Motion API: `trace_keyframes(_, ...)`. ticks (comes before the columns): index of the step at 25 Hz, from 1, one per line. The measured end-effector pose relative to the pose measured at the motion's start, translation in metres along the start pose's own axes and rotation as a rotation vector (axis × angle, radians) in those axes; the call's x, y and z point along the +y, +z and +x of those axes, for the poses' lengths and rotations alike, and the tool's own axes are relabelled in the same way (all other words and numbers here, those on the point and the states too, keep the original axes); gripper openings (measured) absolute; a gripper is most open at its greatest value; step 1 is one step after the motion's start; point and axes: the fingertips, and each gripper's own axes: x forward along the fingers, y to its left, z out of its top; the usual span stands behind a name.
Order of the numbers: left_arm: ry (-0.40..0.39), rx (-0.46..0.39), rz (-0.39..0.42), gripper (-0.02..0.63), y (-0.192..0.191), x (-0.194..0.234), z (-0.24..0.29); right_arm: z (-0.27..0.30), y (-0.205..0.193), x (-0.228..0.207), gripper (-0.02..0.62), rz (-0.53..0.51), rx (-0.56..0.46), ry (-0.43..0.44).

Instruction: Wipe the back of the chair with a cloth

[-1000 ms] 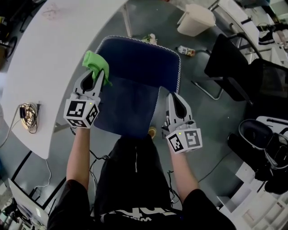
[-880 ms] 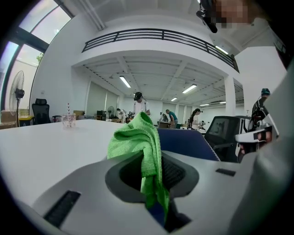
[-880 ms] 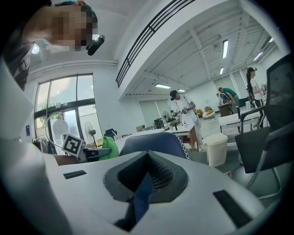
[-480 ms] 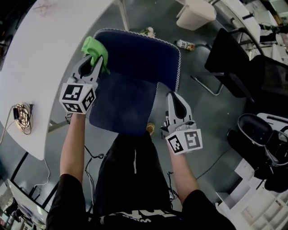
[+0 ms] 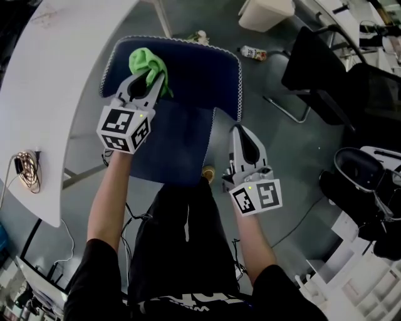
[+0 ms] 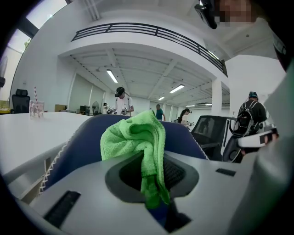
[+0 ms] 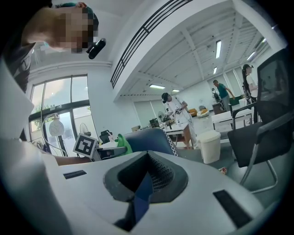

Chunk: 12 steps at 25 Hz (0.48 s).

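Your left tongs [image 5: 152, 78] pinch the crumpled green microfibre cloth [image 5: 147, 63] at the top-left of the blue padded chair [image 5: 188, 144], right tongs [image 5: 239, 130] pressed together, idle; wiping looks barely begun, most of the back left.

A white curved worktop [image 5: 56, 81] is seen along the left of the frame, with a coiled cable [image 5: 25, 170] laid near its lower edge. At the top, a white bin [image 5: 266, 12] and a bottle [image 5: 254, 52] are seen on the grey floor [image 5: 294, 163]. A black chair [image 5: 316, 69] is placed at the right.
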Motion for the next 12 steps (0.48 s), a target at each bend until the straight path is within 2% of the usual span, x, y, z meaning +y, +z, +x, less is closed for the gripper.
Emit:
trace_keyframes(4, -0.044, -0.011, -0.019, 0.069, -0.001, -0.027, 0.013, -0.010, 0.000, -0.008, -0.003, 0.012, -0.010, -0.026)
trace_keyframes(12, -0.198, -0.010, -0.009, 0.069, -0.001, -0.108, 0.042, -0.037, -0.002, -0.030, -0.003, 0.032, -0.016, -0.077)
